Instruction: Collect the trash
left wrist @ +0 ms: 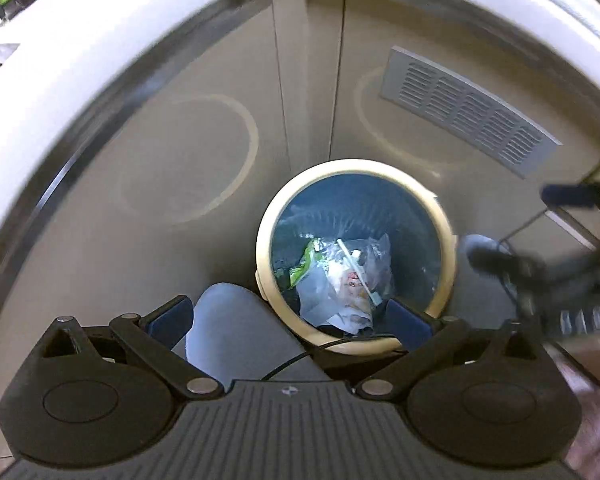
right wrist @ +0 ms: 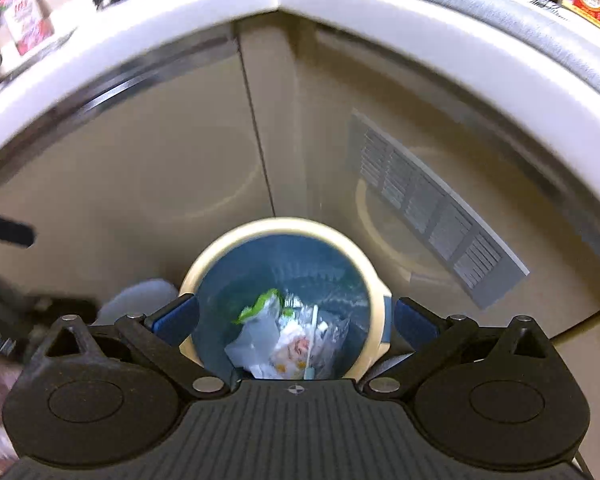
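The trash bin (left wrist: 356,256) stands on the beige floor (left wrist: 140,240) in the corner where 2 cabinet fronts meet, right below both grippers. In the left wrist view it sits ahead of the left gripper (left wrist: 288,320), a little to the right of the middle. Those jaws stand wide with nothing between the pads, and the right pad overlaps the bin's near rim in the picture. In the right wrist view the right gripper (right wrist: 296,320) is spread to its widest, and its 2 blue pads frame the bin (right wrist: 284,228) on either side without touching it. Nothing is held there either.

Inside the bin, on a blue liner, lies the trash (left wrist: 340,276): a green wrapper, clear plastic, white paper and a thin white stick.

The white counter edge (left wrist: 60,92) arches over the corner, and a grey vent (left wrist: 468,108) sits on the right cabinet front. Bare floor lies open to the left of the bin.

A pale grey rounded thing (left wrist: 228,320) beside the bin is partly hidden by the left gripper, and I cannot tell what it is. At the right edge of the left view the other gripper shows only as a dark blur.
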A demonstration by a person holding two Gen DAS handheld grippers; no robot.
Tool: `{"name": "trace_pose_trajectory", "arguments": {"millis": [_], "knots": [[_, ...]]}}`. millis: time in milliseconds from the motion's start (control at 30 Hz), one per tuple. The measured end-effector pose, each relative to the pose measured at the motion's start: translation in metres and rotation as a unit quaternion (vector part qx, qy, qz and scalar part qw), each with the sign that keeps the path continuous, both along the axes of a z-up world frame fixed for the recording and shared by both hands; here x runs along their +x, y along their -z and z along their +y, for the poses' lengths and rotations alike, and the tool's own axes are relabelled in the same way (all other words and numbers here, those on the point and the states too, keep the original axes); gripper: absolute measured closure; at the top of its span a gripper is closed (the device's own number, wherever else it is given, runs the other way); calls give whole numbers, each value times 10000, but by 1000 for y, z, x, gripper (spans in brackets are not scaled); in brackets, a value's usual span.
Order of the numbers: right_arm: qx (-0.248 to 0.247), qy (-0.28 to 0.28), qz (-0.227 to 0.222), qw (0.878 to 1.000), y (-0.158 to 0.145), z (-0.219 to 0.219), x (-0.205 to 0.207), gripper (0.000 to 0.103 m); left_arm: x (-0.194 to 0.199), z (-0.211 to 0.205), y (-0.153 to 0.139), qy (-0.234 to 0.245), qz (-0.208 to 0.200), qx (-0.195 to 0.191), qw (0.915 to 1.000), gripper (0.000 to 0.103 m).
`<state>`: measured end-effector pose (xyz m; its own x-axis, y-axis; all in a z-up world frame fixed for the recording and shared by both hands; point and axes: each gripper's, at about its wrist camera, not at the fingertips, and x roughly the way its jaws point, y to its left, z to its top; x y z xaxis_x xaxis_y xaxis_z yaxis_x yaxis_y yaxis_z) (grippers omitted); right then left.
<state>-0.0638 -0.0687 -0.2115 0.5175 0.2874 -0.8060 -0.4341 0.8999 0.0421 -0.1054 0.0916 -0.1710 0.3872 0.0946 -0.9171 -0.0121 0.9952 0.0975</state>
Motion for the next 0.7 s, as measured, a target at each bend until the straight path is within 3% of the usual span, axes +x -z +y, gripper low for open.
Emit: {"name": "trace_pose_trajectory", "arguments": {"millis": [100,267,400,700], "knots": [[-215,24,220,9995,16,4,4,0,7,-10,16,-104,-168,397,9990,0],[-439,251,558,9972,36,4,10,0,17,-6,39,-147,193,173,9996,0],[-573,365,450,9967,40,5,11,0,21,-2,52,-253,450,177,9985,0],[-694,315,265,9967,45,7,14,0,26,1,68,-344,625,161,9973,0]]}}
